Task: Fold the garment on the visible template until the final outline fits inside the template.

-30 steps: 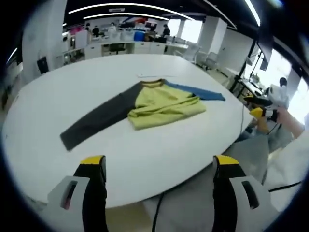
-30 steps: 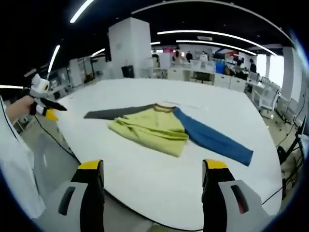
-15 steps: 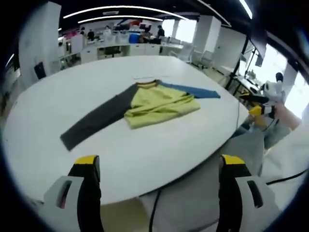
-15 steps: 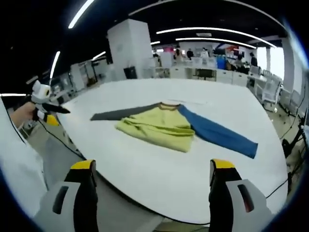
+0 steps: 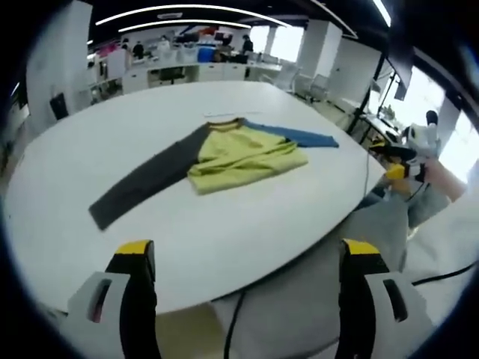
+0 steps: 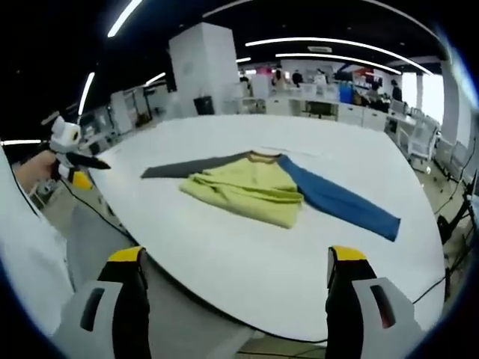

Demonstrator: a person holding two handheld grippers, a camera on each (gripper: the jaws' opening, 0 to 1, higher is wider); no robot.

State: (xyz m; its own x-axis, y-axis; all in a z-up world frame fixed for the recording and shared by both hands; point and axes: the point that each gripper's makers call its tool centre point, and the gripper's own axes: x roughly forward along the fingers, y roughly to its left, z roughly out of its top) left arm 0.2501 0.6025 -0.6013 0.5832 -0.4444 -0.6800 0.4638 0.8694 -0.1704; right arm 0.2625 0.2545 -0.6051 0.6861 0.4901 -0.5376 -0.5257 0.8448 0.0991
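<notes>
In the last second I have pulled both tongs back from the table (image 5: 90,149), and nothing on it has been touched: the garment (image 5: 243,153) lies in the same shape as before, only a little farther ahead of my left gripper (image 5: 243,273) and a little higher in its view. In the right gripper view the garment (image 6: 258,187) sits well ahead of my right gripper (image 6: 233,280), between its two jaws and beyond them. Both pairs of jaws stand wide apart and hold nothing. The yellow body is already folded once and a bit rumpled, but the dark grey sleeve (image 5: 146,183) reaches out far to the left side of my left tongs, and the blue sleeve (image 6: 337,202) runs out to the right side of my right tongs. I see a thin pale line (image 6: 303,155) on the table just behind the collar; if it is the template, I cannot tell. I judge the fold is only half done: both sleeves must come in over the body next.
</notes>
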